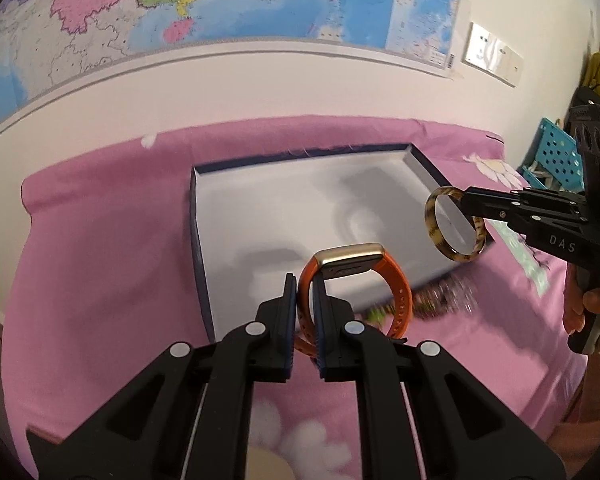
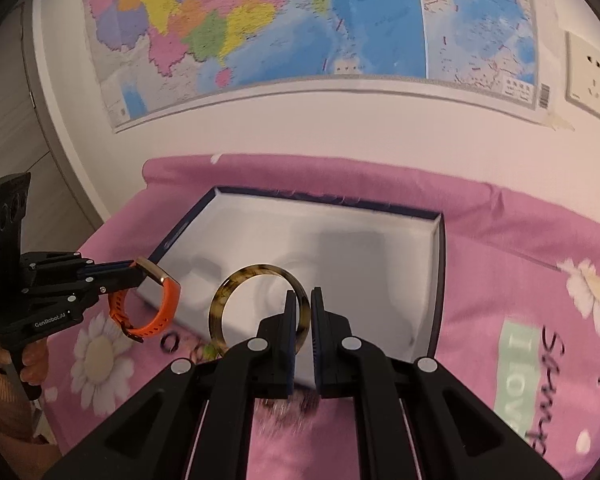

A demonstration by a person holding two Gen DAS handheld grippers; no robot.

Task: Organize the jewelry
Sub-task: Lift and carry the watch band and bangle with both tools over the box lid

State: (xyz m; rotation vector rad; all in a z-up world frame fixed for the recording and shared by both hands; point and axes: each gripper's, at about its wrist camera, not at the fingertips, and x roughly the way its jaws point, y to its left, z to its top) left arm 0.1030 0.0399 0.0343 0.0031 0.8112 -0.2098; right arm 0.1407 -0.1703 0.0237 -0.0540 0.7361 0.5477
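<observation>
Nearest the lens, the left gripper (image 1: 304, 292) is clenched on the strap of an orange watch (image 1: 356, 280) with a gold-coloured case, holding it clear of the pink floral cloth (image 1: 100, 260) and over the near edge of an open box (image 1: 204, 280). In the right wrist view the same gripper (image 2: 134, 274) comes in from the left edge with the watch (image 2: 156, 304) hanging from its tips, the person's hand (image 2: 32, 360) wrapped round its handle.

The right gripper (image 2: 300, 312) is clamped on the rim of a tortoiseshell bangle (image 2: 256, 308), which stands upright in front of its fingers, also raised above the cloth (image 2: 500, 240). From the left wrist camera that gripper (image 1: 466, 210) enters from the right, the bangle (image 1: 454, 226) held over the box's right-hand corner.

Just beyond the tips, on the cloth beside the box's near wall, lie a small dark ring (image 2: 170, 342) and a blurred strand of beads (image 1: 432, 300); their detail cannot be made out.

Behind them sits the shallow box (image 2: 440, 280), dark blue outside and white inside, with 2 faint shadows on its floor.

Farthest back, a coloured wall map (image 1: 220, 8) hangs above the table, a white wall socket (image 2: 590, 76) to its right.
</observation>
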